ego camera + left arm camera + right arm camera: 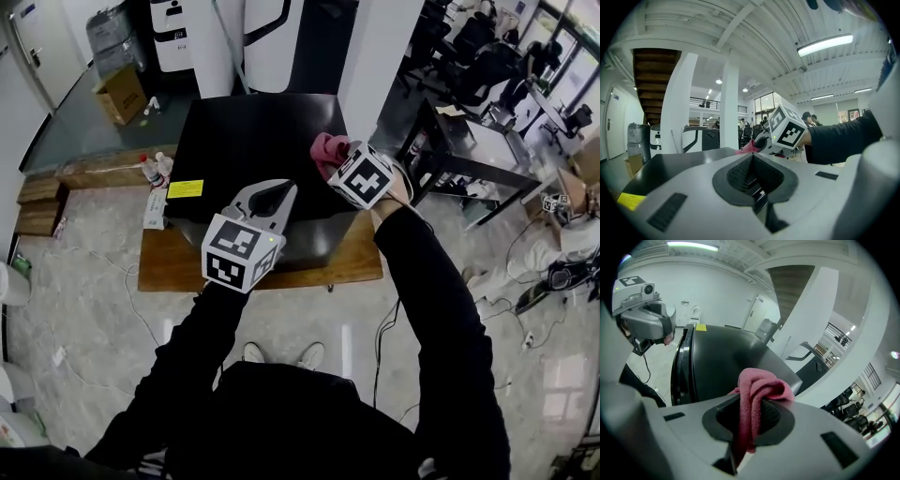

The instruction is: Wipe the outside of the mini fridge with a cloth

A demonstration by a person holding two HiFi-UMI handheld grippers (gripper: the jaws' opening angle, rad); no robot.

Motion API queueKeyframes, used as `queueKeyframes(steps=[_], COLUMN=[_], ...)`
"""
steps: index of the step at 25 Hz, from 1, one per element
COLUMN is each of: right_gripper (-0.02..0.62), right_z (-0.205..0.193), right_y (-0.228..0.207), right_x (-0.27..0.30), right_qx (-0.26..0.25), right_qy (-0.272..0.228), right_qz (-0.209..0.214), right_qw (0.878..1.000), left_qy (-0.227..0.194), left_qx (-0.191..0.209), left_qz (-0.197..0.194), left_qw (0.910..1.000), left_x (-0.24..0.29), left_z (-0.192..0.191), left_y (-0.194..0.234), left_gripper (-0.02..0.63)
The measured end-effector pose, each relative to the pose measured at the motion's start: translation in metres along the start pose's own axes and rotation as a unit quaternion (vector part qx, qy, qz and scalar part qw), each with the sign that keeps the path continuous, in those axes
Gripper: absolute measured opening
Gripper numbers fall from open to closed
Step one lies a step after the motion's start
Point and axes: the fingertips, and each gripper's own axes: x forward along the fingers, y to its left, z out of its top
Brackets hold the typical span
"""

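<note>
The black mini fridge point(253, 141) stands on a low wooden platform, seen from above; its top also fills the right gripper view point(722, 362). A yellow label point(185, 188) marks its front left corner. My right gripper point(336, 161) is shut on a pink cloth point(326, 150) and rests at the right part of the fridge top. The cloth point(757, 399) bulges from between the jaws. My left gripper point(274, 195) hovers over the front edge of the fridge, jaws shut with nothing between them point(751, 174).
The wooden platform point(309, 267) lies under the fridge. Two bottles point(155, 169) stand at its left. A cardboard box point(120, 94) sits far left, white pillars point(375, 56) behind, a dark desk point(469, 150) to the right. Cables trail on the floor.
</note>
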Motion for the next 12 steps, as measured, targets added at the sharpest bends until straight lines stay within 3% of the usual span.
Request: queueKeyframes(steps=[6,9,12], right_gripper=[0.057,0.057,0.057], right_z=[-0.035,-0.031,-0.018], right_y=[-0.022,-0.027,-0.030], right_x=[-0.024,-0.048,-0.083], right_qx=[0.010,0.019,0.022], right_qy=[-0.003,-0.051,-0.111], right_qz=[-0.006,-0.011,-0.027], right_qw=[1.000,0.998,0.993], left_qy=[0.004,-0.011,-0.056], left_qx=[0.006,0.008,0.005], left_qz=[-0.011,-0.012,-0.005], left_qw=[0.9999,0.9998,0.9984], left_x=[0.024,0.034,0.036], left_z=[0.005,0.013,0.030], left_y=[-0.027,-0.040,-0.047], left_gripper=[0.006,0.006,0.006])
